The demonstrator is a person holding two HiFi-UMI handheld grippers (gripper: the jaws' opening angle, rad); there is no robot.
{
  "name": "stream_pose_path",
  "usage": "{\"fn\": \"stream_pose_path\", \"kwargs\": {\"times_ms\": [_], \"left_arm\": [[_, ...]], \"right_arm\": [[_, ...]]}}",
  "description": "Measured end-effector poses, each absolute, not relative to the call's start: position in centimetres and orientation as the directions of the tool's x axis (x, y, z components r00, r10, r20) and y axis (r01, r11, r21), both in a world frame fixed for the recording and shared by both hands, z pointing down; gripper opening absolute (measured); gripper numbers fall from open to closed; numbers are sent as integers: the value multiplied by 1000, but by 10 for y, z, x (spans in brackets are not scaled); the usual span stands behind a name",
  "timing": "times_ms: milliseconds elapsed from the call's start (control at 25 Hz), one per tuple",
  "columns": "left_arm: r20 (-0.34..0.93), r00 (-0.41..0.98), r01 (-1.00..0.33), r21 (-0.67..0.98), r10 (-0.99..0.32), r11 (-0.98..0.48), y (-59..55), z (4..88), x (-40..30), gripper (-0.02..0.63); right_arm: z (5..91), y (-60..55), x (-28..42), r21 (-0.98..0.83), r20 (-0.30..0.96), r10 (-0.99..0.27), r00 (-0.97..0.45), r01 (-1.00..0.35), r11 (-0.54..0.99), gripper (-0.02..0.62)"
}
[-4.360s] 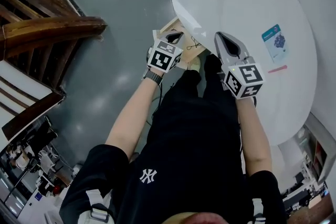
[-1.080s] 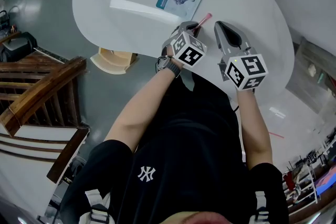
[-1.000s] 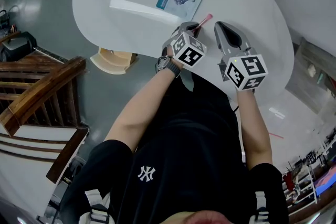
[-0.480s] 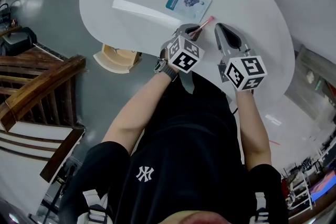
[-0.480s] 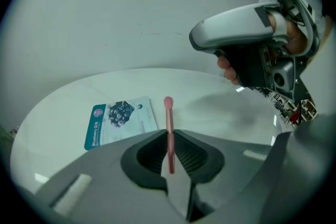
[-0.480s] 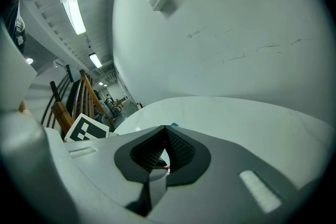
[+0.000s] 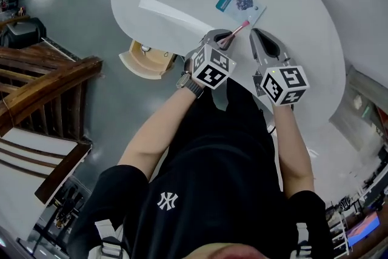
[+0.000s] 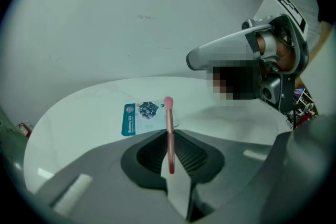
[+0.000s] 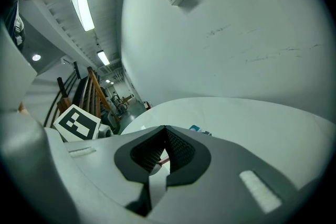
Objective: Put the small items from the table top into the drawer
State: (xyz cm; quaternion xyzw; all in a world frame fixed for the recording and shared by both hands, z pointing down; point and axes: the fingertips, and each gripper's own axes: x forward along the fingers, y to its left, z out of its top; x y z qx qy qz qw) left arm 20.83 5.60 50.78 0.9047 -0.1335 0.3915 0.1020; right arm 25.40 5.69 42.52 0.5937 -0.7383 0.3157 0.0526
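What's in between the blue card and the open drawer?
A long white strip on the table lies between the card and the drawer. The head view shows it.

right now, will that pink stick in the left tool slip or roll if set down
The pink stick looks thin, stiff and light: it stands straight out of the shut left tool. It seems round, so it may roll on the table.

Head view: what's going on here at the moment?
A person works with two handheld grippers over a white table. The left gripper holds a thin pink stick between its fingers. The right gripper is shut and empty. A teal card packet lies on the table; the wooden drawer stands open.
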Motion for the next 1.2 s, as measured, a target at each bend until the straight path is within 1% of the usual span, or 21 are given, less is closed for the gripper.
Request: {"fn": "stream_pose_path", "kwargs": {"times_ms": [320,800,1200], "left_arm": [[731,643,-398,66,-227,-915,42,501,140,44],[743,584,-532,47,-326,-845,28,510,34,44],[764,540,-577,30,-353,-816,30,526,-47,44]], "right_arm": [[424,41,195,-390,456,-819,-349,-905,168,26],[433,17,97,-399,456,-756,-470,-867,298,26],[439,2,23,-414,447,-711,-543,-830,374,26]]}}
